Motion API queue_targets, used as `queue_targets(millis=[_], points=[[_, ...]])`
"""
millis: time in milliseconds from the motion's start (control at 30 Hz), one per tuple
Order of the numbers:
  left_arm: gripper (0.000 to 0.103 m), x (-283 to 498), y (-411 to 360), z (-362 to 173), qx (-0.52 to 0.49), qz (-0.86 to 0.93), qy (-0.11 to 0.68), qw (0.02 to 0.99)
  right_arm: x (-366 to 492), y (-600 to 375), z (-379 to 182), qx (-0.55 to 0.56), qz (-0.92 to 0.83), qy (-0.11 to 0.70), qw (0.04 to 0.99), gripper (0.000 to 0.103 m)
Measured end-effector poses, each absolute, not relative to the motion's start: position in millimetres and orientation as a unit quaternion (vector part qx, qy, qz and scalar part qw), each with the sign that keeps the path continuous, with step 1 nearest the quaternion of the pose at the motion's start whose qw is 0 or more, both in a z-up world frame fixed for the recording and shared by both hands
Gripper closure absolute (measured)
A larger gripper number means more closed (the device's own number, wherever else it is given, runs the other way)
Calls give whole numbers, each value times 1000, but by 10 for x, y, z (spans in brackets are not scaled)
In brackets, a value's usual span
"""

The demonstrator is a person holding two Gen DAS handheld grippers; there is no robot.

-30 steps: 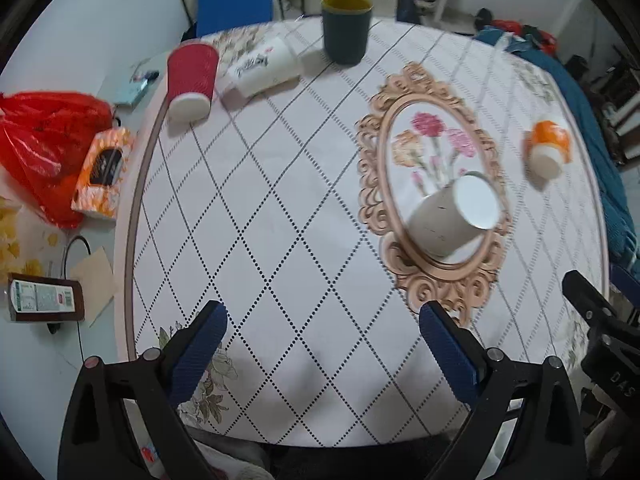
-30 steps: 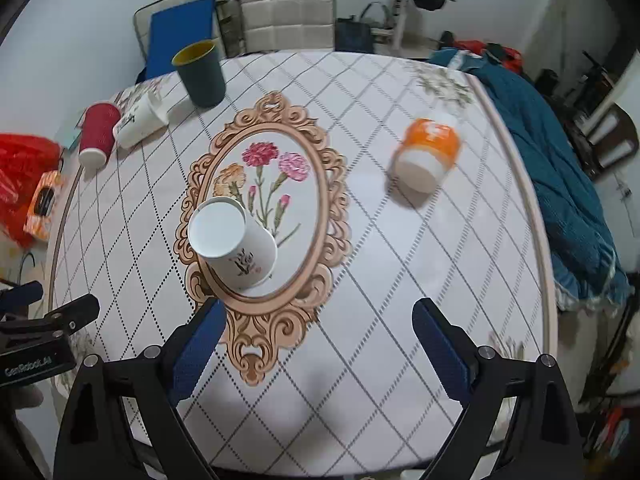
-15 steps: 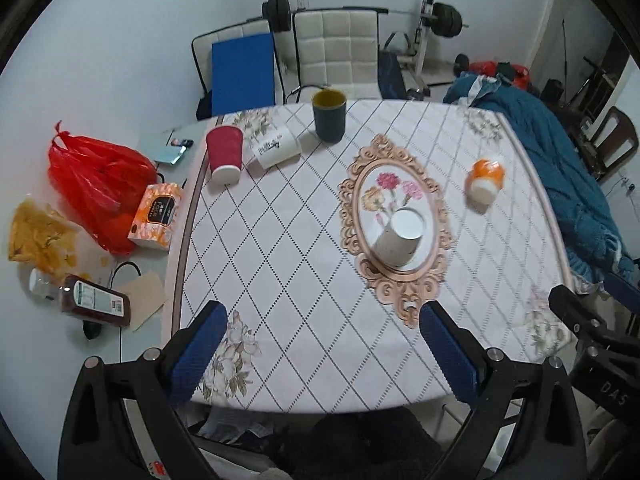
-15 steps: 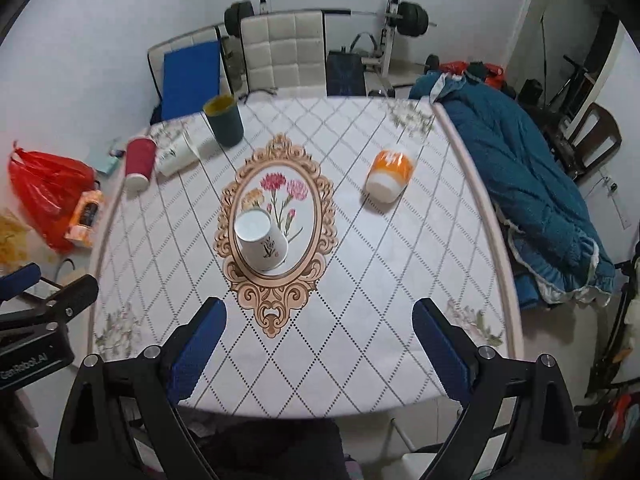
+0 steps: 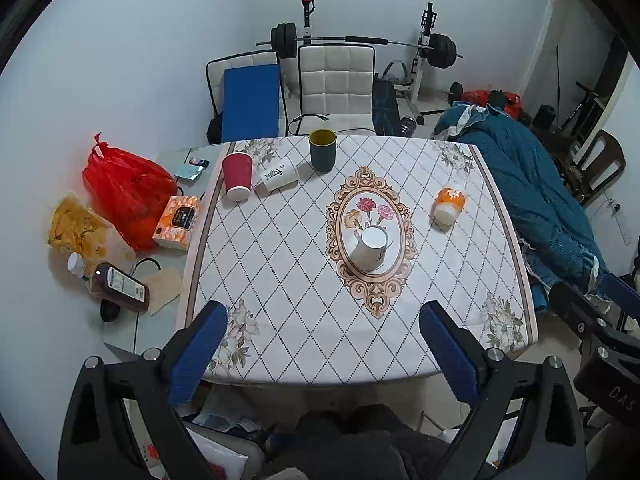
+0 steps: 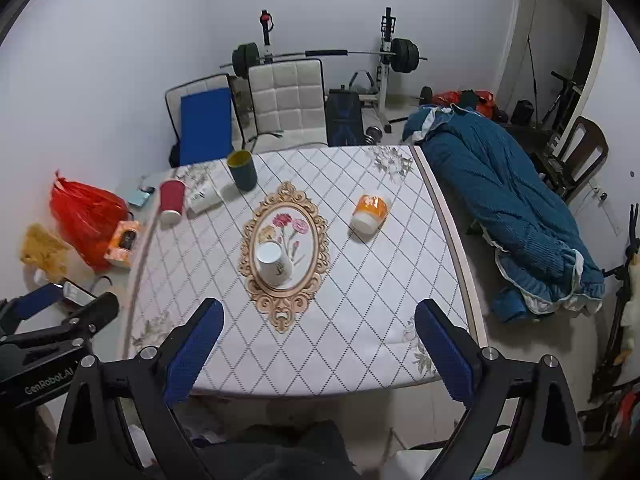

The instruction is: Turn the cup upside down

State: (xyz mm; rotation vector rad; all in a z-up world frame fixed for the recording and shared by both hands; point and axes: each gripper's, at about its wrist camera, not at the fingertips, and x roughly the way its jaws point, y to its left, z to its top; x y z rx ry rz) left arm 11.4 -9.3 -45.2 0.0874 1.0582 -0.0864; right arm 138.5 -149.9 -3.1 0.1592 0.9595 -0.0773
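- The white paper cup with a small flower print point(image 5: 370, 249) is sitting in the middle of the desk with the diamond-pattern cloth point(image 5: 280, 264), inside the gold oval picture frame print point(image 5: 400, 280). Its wide end is touching the cloth and its flat bottom is facing up, so to me it is looking flipped over already.
- The left tongs point(image 5: 322, 346) are hanging wide open over the near edge of the desk and are holding nothing.
- The right tongs point(image 6: 320, 344) are wide open too, holding nothing, and are well apart from the cup.
- I am thinking the job is at its end, so the good way now is keeping both tongs away from the cup and not bumping it. A paper cup is light and is probably tipping over easily.
- The left view is showing things on the floor beside the desk: a brown bottle with a white label point(image 5: 118, 288) and a yellow crinkly bag point(image 5: 76, 224). The right view is hiding most of that bottle behind the other tongs.
- The right view is showing more of the big blue blanket point(image 6: 512, 216) and a brown wooden chair point(image 6: 582, 148).
- Both views are showing the dark green cup with a yellow inside point(image 5: 322, 149) standing up, the red paper cup point(image 6: 172, 201), a white cup with writing lying on its side point(image 5: 280, 173), and the orange and white cup point(image 6: 371, 213).
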Motion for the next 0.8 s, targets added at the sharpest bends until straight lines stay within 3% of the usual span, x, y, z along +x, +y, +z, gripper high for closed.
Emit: queue_targets(millis=[333,800], points=[[5,-29,-156,-283,47,-41,499,864,1177,-1476,290,70,-21,455,887,4],[5,-88,-143,-342,38,-39,506,861,1220,-1530,325,71,-19,461,884,4]])
